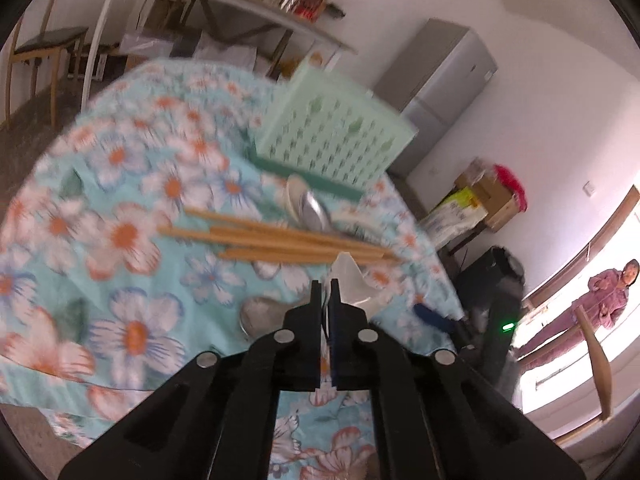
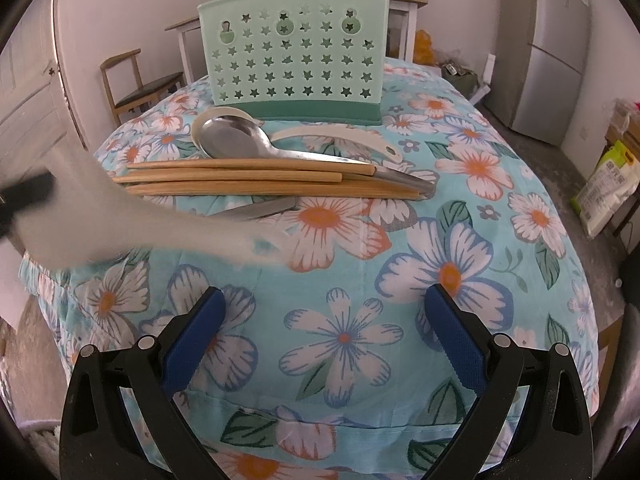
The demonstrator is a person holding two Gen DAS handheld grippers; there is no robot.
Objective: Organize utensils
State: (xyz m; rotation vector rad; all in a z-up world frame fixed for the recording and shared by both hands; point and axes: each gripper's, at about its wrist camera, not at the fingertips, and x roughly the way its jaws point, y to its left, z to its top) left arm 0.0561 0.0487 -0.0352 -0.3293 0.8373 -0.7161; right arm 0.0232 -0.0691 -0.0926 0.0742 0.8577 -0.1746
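My left gripper [image 1: 326,294] is shut on a white spoon [image 1: 352,280], which it holds above the floral tablecloth [image 1: 132,240]. In the right wrist view that spoon [image 2: 140,220] is a pale blur reaching in from the left. Wooden chopsticks [image 2: 248,178] lie in a bundle across the table, with a metal spoon [image 2: 236,140] and a white scoop [image 2: 340,134] behind them. Another metal utensil [image 2: 260,208] lies in front of the chopsticks. The mint-green perforated utensil holder [image 2: 296,52] stands upright at the back. My right gripper [image 2: 324,344] hangs open over the cloth [image 2: 400,280], holding nothing.
A grey fridge [image 1: 440,80] stands beyond the table. Boxes and bags [image 1: 476,200] sit on the floor to the right. A person [image 1: 600,300] stands by the bright window. A wooden chair [image 2: 136,84] and a white side table [image 1: 224,0] are behind.
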